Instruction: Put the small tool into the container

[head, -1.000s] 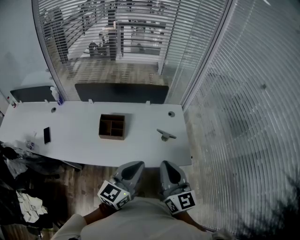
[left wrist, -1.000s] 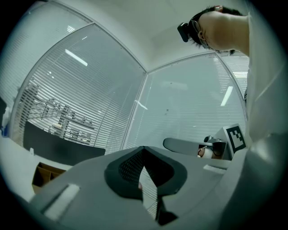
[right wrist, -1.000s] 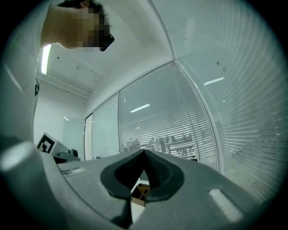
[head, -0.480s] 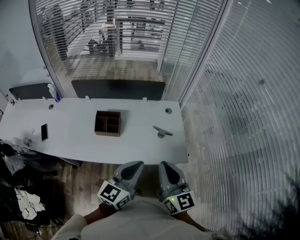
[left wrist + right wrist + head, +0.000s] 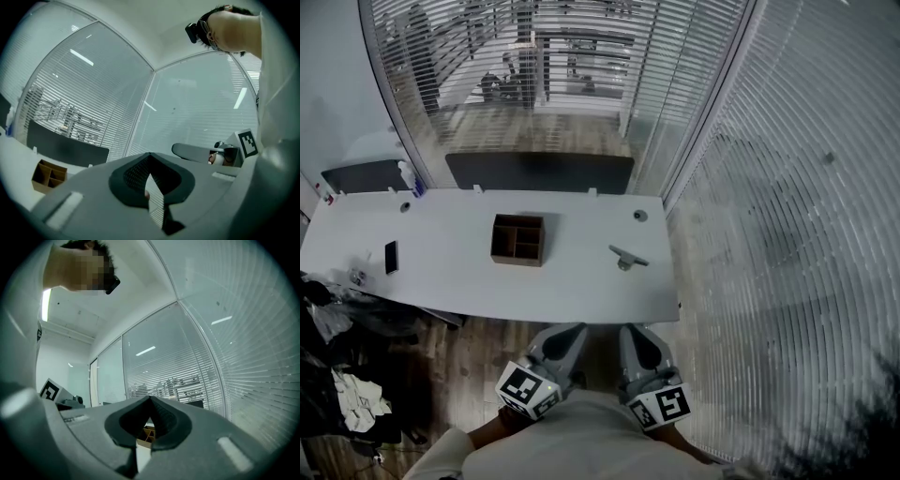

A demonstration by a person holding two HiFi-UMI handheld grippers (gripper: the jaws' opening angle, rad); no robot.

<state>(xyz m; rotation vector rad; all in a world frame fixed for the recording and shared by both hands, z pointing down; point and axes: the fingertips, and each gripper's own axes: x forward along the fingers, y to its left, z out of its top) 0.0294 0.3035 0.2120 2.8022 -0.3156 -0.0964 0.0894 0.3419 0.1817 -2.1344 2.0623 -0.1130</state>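
Container [image 5: 517,240] slightly higher in view

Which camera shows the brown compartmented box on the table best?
The head view: the box sits unobstructed on the white table, its compartments seen from above. The left gripper view shows it small at the lower left; the right gripper view shows only a sliver past its jaws.

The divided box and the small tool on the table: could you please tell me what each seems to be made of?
The divided box looks like wood or stiff card: matte brown, with thin partitions. The small tool is dull grey, perhaps metal or plastic; too small to tell.
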